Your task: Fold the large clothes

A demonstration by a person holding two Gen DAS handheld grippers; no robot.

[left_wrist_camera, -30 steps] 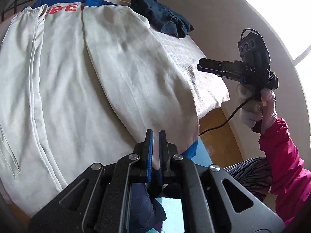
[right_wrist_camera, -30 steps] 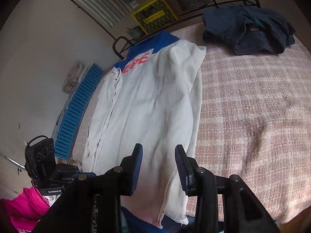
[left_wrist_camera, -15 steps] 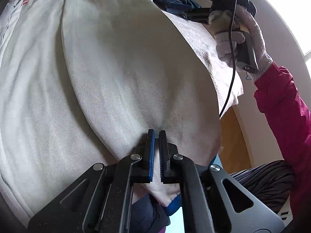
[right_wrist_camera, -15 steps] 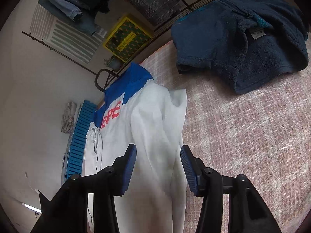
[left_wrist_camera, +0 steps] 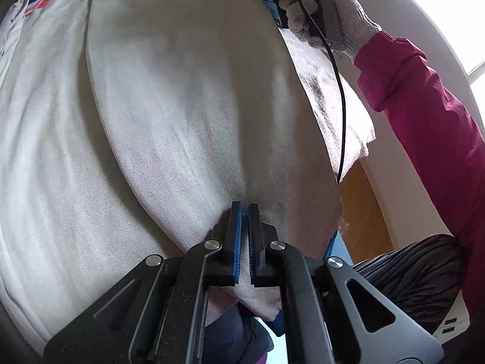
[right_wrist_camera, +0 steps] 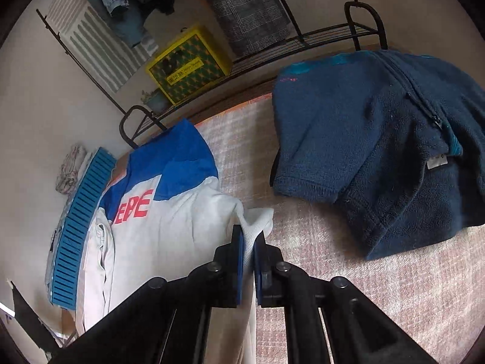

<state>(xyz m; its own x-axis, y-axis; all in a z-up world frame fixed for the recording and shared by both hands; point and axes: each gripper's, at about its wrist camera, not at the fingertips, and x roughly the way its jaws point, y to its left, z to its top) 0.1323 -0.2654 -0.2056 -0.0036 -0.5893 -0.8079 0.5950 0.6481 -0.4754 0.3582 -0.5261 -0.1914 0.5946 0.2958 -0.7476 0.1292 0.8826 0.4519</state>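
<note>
A large white jacket with a blue yoke and red letters lies on the pink plaid bed cover; it also shows in the right wrist view. My left gripper is shut on the near end of the jacket's folded-over white panel. My right gripper is shut on the far edge of that same panel, near the blue yoke. The gloved hand holding the right gripper shows at the top of the left wrist view.
A dark navy fleece lies crumpled on the bed to the right of the jacket. A black metal rack with a yellow crate stands behind the bed. A blue slatted crate lies at left.
My right gripper moved up along the jacket's right edge and closed on the fabric near the yoke. My left gripper stayed shut on the near end.
</note>
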